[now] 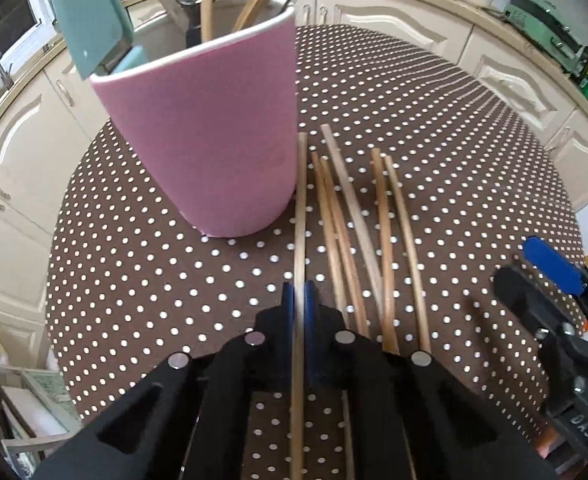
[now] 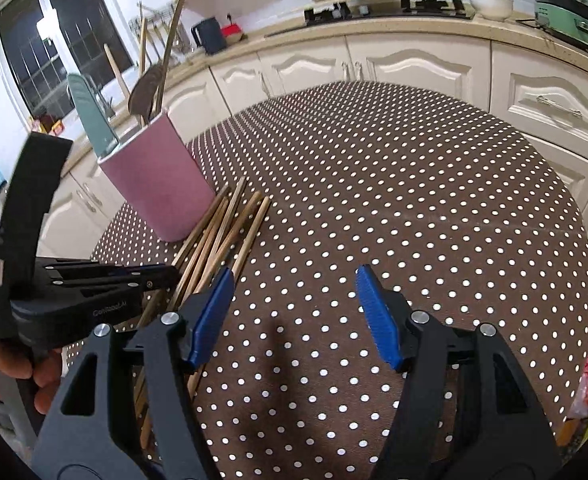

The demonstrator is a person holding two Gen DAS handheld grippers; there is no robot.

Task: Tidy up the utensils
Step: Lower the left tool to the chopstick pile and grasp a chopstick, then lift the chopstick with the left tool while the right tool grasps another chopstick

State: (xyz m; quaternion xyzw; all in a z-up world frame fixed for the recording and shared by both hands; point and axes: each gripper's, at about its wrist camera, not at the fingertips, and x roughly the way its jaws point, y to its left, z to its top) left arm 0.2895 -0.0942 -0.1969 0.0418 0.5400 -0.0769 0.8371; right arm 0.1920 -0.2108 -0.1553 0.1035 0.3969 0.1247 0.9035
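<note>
L tongs [image 1: 300,300] are pinching one wooden chopstick [image 1: 301,208] lying just beside the pink cup [image 1: 209,136] on the dotted desk [image 1: 454,160]; other chopsticks [image 1: 358,216] lying nearby. R tongs [image 2: 294,316] are hovering spread, empty.

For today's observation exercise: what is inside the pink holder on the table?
The pink holder holds wooden handles, a dark ladle and a teal knife, all sticking out above the rim. Their lower ends and the holder's bottom are hidden by its wall.

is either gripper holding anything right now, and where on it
The left gripper is shut on one chopstick, pinching it partway along its length. The right gripper is open and holds nothing.
</note>
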